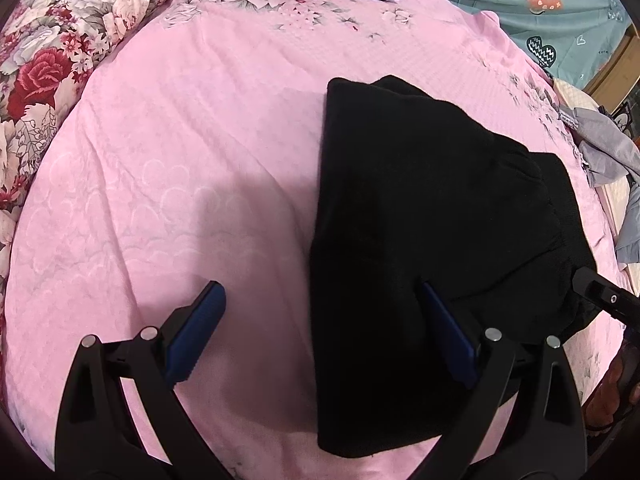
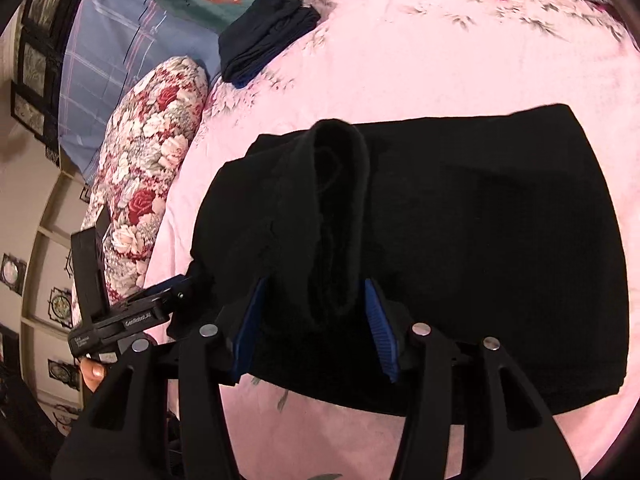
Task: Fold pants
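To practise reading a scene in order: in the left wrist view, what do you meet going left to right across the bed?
Flowered pillow → bare pink bedspread → black pants → tip of the right claw → grey cloth at the bed's edge.

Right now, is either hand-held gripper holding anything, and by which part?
The right hand-held gripper pinches a raised ridge of the black pants, apparently near the waistband end. The left hand-held gripper is open, holding nothing.
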`<state>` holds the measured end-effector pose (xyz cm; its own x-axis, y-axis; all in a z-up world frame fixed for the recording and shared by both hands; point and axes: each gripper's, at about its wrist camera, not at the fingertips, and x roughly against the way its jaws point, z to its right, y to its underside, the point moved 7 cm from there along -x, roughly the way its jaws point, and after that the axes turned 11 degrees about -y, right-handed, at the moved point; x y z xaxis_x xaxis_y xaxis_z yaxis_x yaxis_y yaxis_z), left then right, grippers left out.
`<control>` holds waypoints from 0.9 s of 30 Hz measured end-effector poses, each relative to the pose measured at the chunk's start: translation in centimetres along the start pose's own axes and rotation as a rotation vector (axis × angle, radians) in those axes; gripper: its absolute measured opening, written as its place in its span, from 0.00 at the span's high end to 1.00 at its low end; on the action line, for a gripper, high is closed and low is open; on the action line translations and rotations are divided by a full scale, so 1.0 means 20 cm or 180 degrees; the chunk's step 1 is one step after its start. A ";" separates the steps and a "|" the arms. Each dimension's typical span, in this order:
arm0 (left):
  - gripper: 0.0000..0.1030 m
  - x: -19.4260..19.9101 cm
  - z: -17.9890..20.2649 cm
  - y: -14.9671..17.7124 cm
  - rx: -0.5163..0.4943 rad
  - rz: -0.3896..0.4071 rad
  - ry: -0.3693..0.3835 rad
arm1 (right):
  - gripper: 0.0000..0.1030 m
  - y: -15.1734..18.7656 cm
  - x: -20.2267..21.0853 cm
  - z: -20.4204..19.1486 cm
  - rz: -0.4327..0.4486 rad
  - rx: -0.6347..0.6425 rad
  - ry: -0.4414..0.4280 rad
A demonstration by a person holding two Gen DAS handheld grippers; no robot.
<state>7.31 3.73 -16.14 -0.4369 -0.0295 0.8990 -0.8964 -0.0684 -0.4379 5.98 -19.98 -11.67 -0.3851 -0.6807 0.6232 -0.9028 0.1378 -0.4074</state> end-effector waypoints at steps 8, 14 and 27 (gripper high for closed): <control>0.04 0.00 0.02 0.01 -0.0059 0.0077 -0.0064 | 0.49 -0.04 -0.05 -0.10 0.0109 0.0323 -0.0047; 0.02 -0.01 0.03 0.01 -0.0094 0.0109 -0.0051 | 0.62 -0.07 -0.17 -0.04 0.0146 0.0208 0.0112; 0.02 0.23 -0.16 -0.21 0.0630 0.0325 -0.0023 | 0.83 -0.23 0.19 -0.51 0.0677 0.1005 -0.0319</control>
<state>8.76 7.05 -10.25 -0.5235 -0.0535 0.8504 -0.8151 -0.2592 -0.5181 6.71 -15.91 -0.70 -0.5224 -0.7299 0.4408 -0.6956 0.0659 -0.7154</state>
